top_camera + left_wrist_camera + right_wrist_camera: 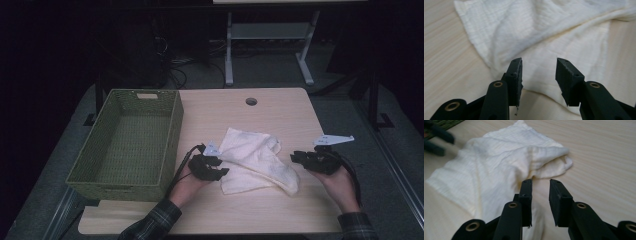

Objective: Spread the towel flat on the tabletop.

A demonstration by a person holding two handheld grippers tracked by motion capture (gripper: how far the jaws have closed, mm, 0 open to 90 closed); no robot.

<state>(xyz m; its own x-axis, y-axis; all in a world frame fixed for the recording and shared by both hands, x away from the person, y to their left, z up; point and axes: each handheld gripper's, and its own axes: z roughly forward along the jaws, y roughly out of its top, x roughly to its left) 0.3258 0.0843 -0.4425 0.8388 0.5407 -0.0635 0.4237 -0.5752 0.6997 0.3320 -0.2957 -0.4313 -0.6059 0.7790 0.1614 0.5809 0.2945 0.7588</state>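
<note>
A cream-white cloth [255,160] lies crumpled in the middle of the light wooden table [280,115]. My left gripper [222,171] rests at the cloth's left edge, jaws open over the cloth [554,37] with nothing between them [539,72]. My right gripper [295,156] is at the cloth's right edge. Its jaws stand a little apart [541,192] just above a fold of the cloth [499,162], gripping nothing.
A green woven basket [127,145] stands on the left side of the table, close to my left hand. A round cable hole [251,101] sits near the far edge. Beyond the table are a white desk frame [270,35] and cables on the floor.
</note>
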